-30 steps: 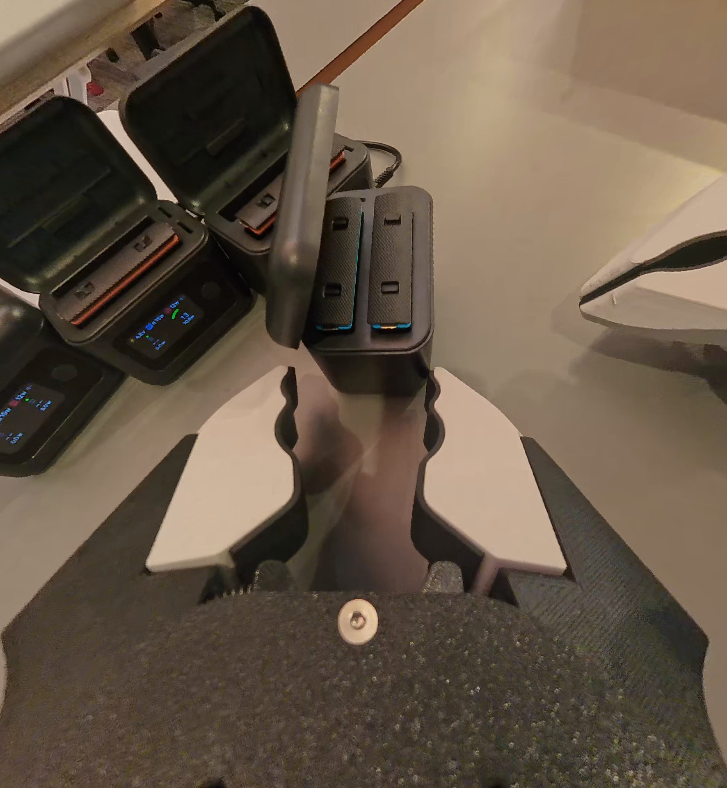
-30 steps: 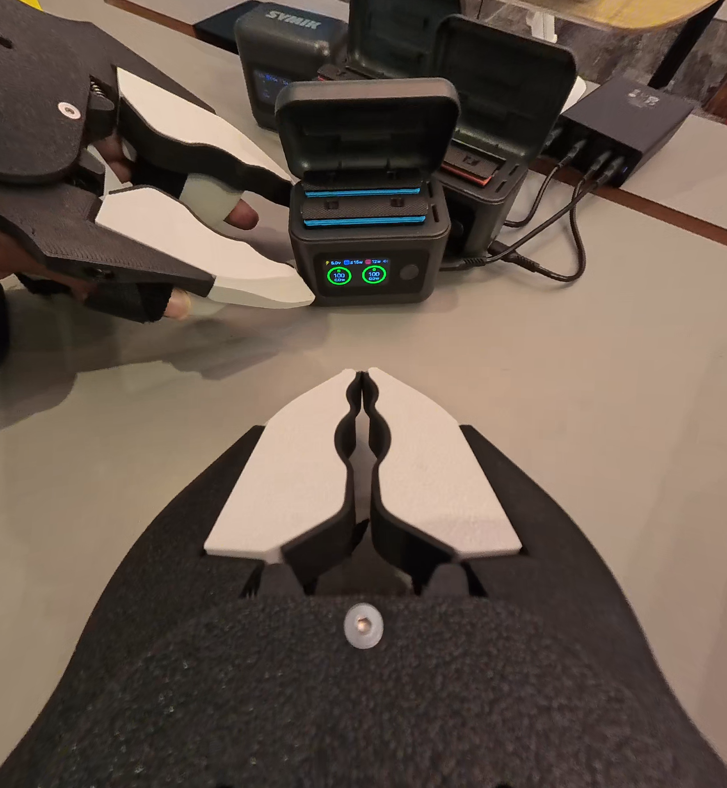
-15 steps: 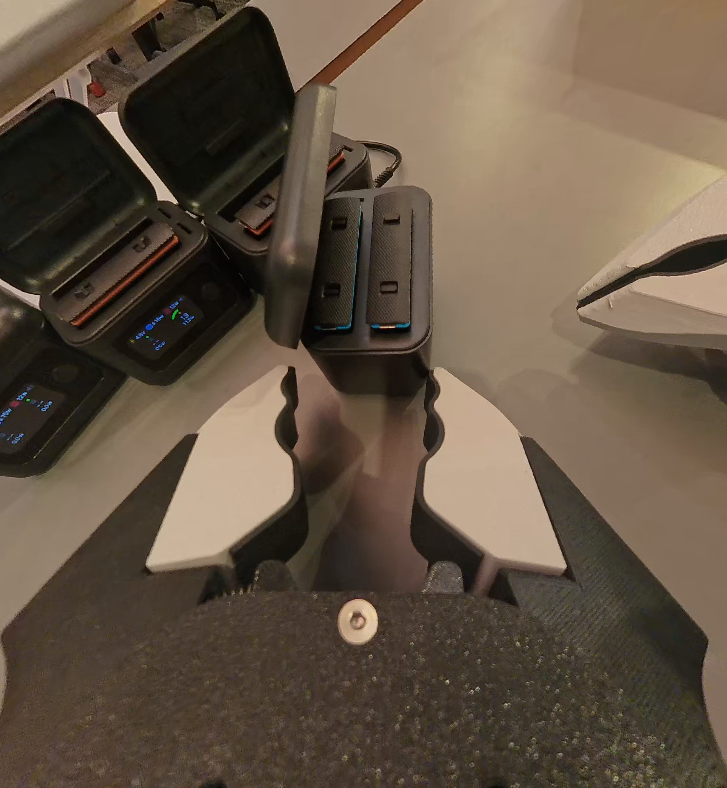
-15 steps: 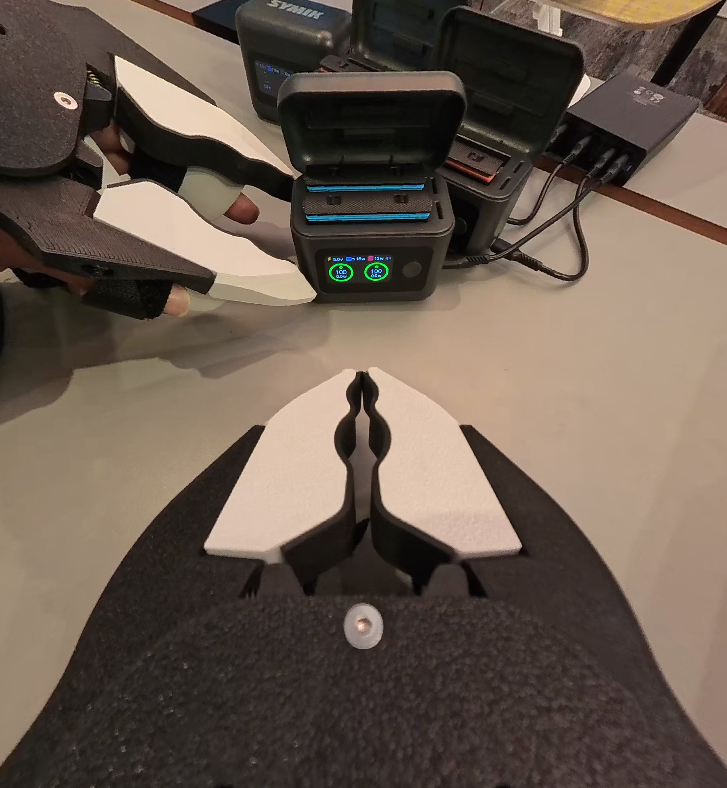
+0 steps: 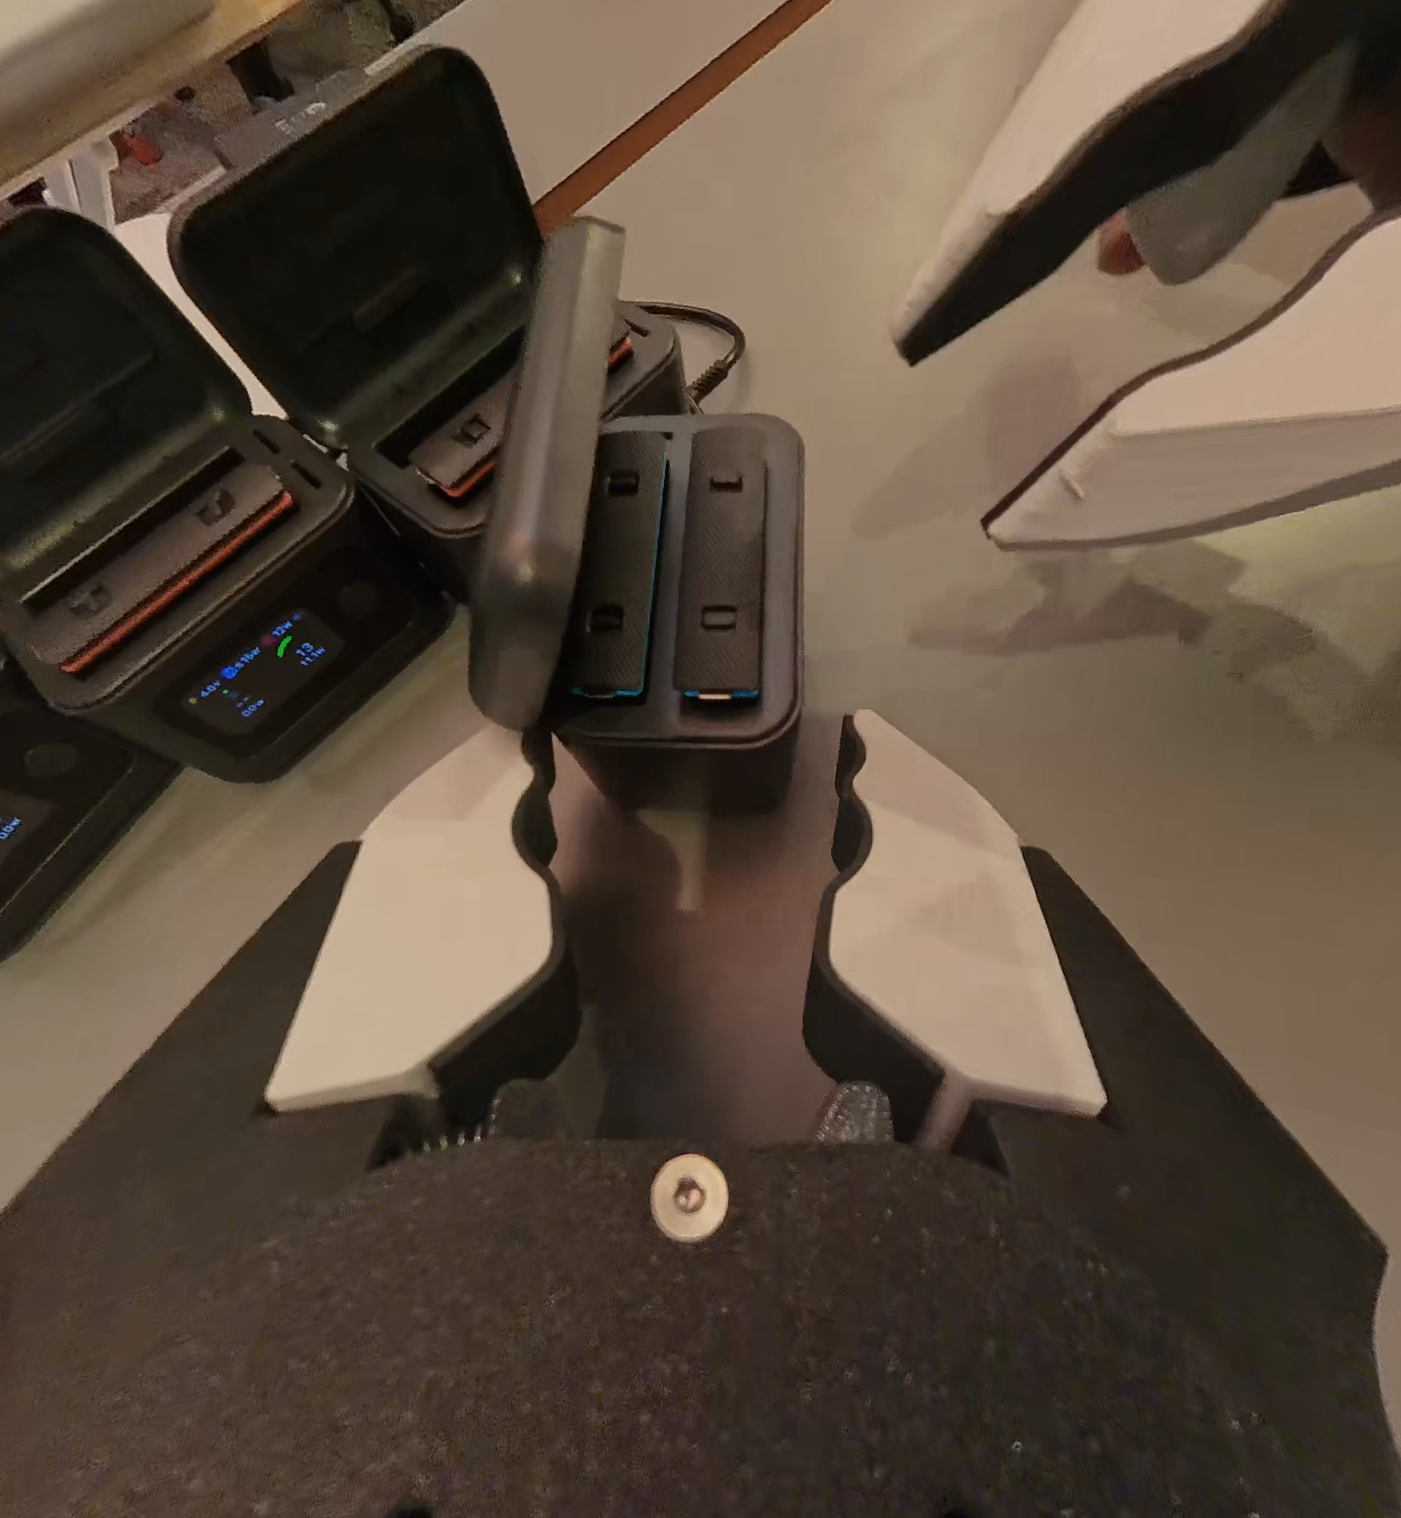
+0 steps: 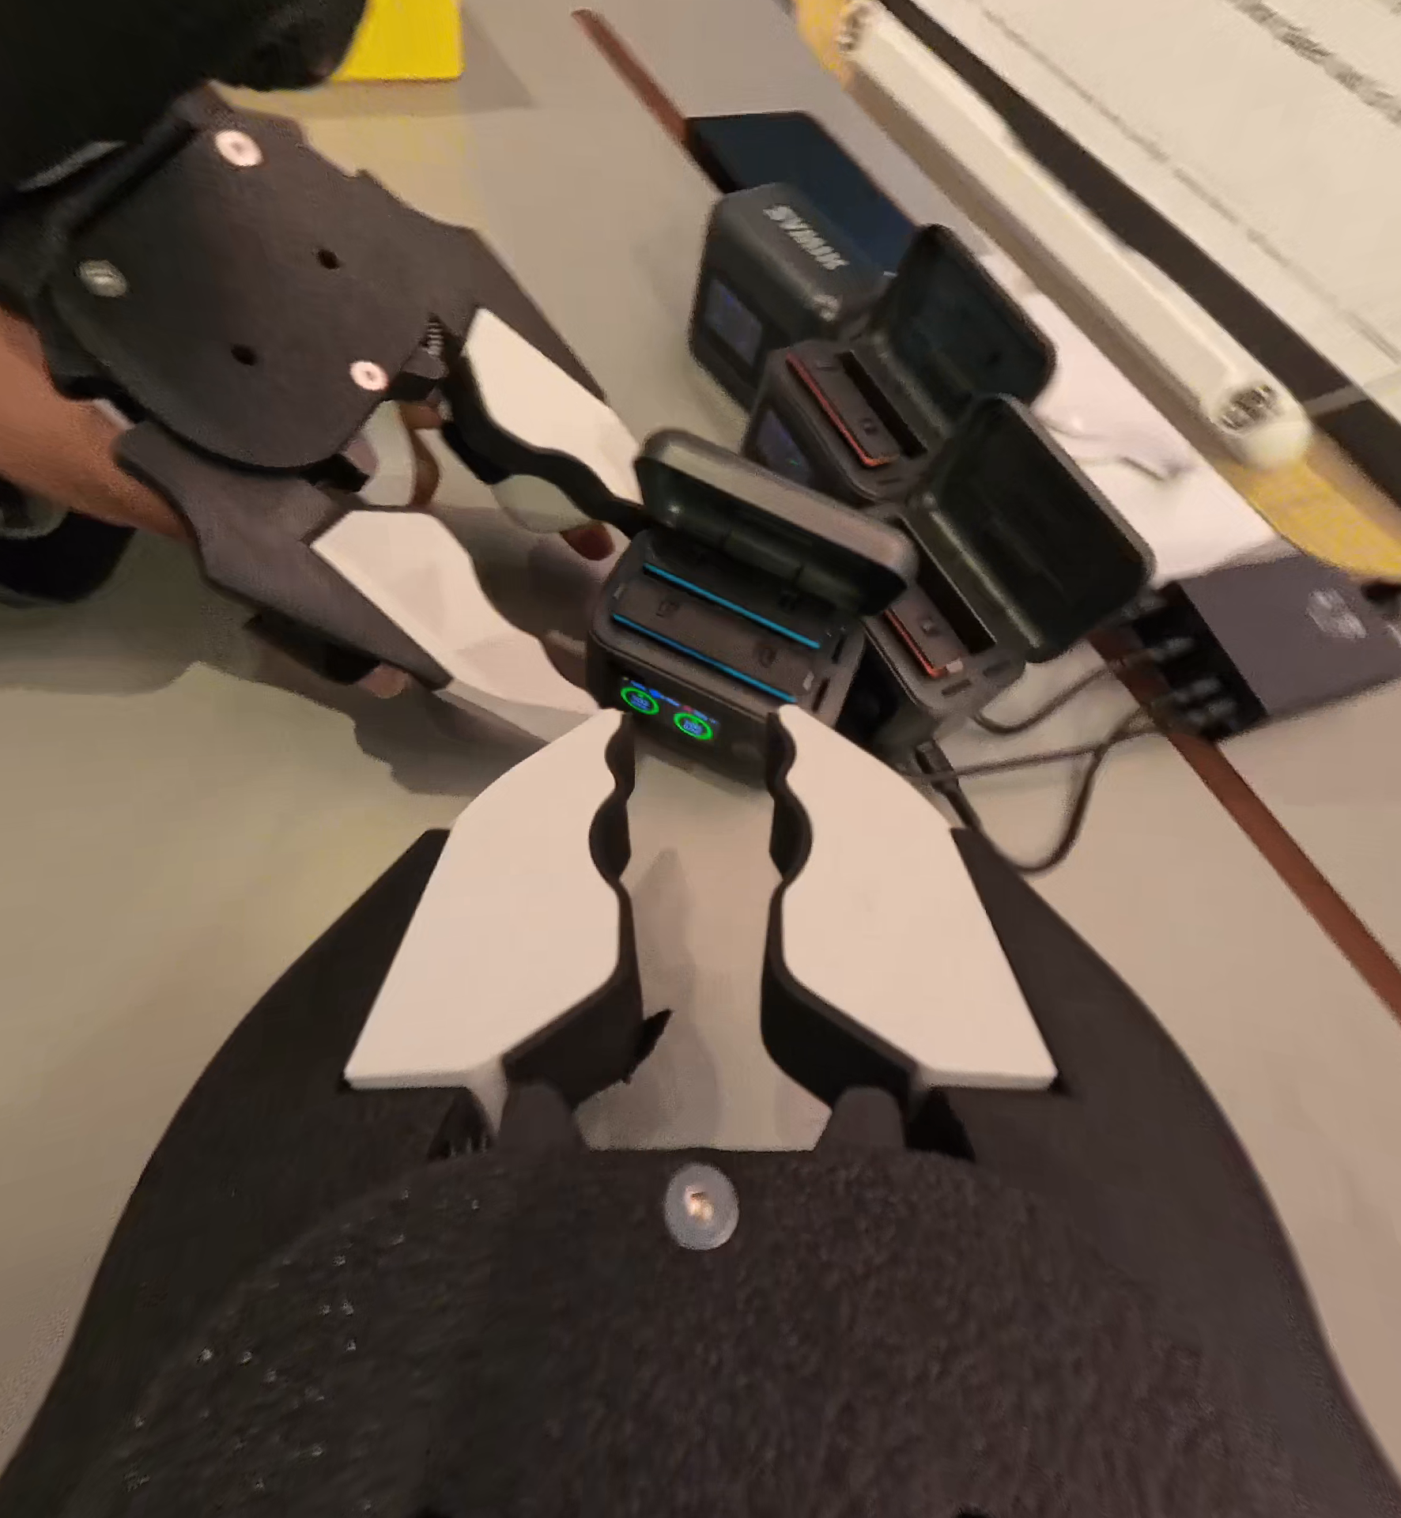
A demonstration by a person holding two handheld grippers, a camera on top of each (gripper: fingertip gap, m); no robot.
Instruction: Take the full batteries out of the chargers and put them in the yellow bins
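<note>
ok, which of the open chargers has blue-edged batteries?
The nearest charger, between the left gripper's open fingers, showing two green rings. The open chargers behind hold orange-edged ones.

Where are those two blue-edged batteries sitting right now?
The blue-edged batteries sit side by side in the open front charger, just ahead of the right gripper, with the left gripper at its side.

Grey surface (image 6: 188,862) with a brown strip (image 6: 1289,871) across it. Black multi-port power adapter (image 6: 1289,632) at the far right; dark cables (image 6: 1042,772) trail from it.
</note>
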